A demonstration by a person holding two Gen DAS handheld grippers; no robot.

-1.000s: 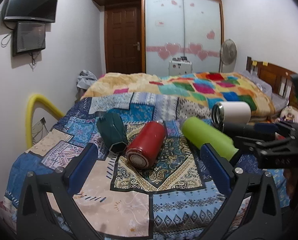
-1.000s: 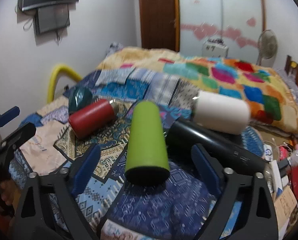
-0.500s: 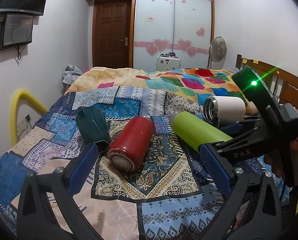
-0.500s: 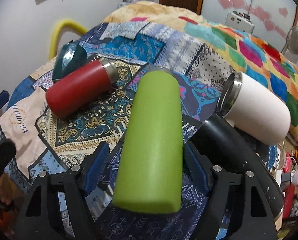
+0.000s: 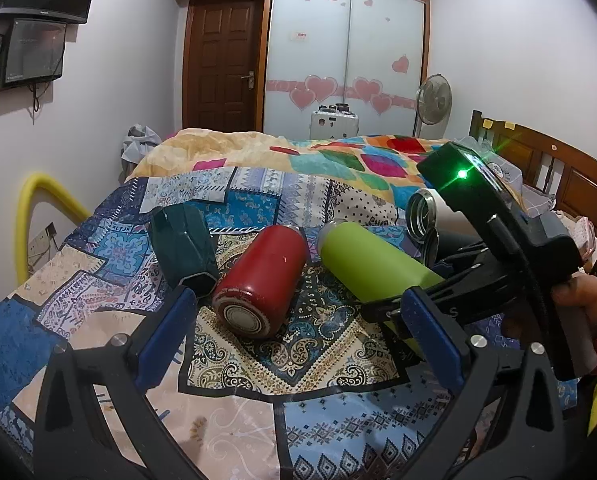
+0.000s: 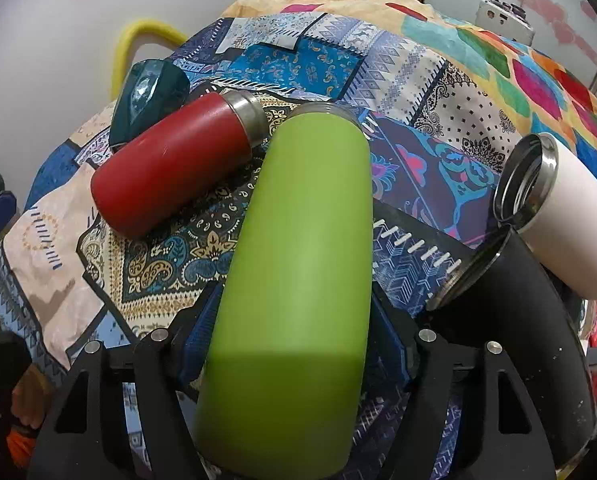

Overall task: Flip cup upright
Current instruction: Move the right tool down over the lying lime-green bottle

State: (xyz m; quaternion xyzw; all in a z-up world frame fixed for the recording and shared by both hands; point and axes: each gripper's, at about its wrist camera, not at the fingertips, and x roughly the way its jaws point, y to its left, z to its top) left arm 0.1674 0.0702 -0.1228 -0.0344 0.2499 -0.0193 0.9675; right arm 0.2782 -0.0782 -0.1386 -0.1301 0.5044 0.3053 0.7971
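Note:
Several cups lie on their sides on a patchwork bedspread (image 5: pixel 258 420). A green cup (image 6: pixel 298 264) lies between the jaws of my right gripper (image 6: pixel 290 344), which press its sides; it also shows in the left wrist view (image 5: pixel 370 264). A red cup (image 5: pixel 260 280) (image 6: pixel 174 164) and a dark teal cup (image 5: pixel 182 248) (image 6: pixel 146 96) lie to its left. A white cup (image 6: pixel 566 216) and a black cup (image 6: pixel 514 308) lie to its right. My left gripper (image 5: pixel 298 344) is open and empty, hovering in front of the red cup.
A yellow padded rail (image 5: pixel 30 216) curves at the bed's left edge. A colourful quilt (image 5: pixel 338 160) covers the far bed. A wooden headboard (image 5: pixel 558 176) stands at the right. The right gripper's body with a green light (image 5: pixel 498 224) sits right of the green cup.
My right gripper moved forward over the green cup and closed its jaws on the cup's sides. My left gripper barely moved and stays open.

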